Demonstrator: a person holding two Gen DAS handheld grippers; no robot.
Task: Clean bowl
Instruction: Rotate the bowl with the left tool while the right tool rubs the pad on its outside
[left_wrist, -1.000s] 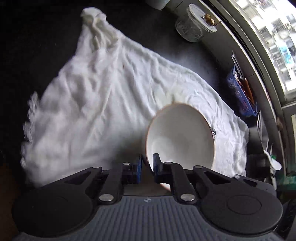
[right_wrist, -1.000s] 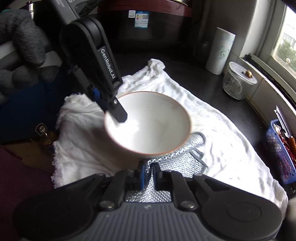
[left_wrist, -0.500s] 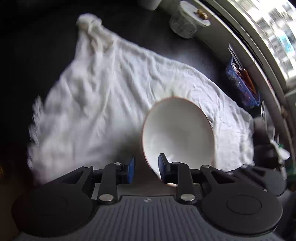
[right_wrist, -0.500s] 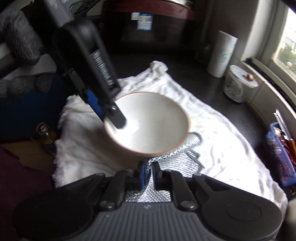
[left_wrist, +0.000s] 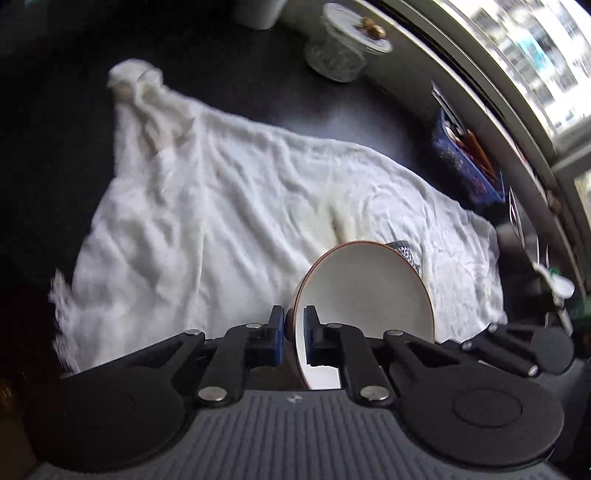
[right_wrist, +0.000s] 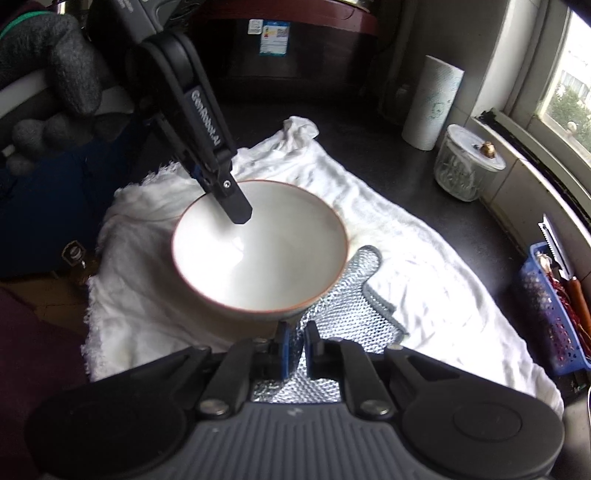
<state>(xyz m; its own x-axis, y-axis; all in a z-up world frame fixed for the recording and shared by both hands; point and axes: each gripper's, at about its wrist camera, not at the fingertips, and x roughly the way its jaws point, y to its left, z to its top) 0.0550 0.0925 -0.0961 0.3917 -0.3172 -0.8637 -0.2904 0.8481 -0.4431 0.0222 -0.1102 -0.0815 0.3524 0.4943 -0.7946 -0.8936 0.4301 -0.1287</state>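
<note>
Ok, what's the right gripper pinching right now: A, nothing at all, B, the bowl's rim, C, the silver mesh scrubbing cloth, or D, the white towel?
C: in the right wrist view the right gripper has its jaws closed on the mesh cloth, which runs under the bowl; the bowl's rim is pinched by the left gripper instead.

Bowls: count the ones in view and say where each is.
1. The white bowl is over the white towel, its rim clamped by the left tool, with the silver scrubbing cloth beneath it, held by the right tool.
</note>
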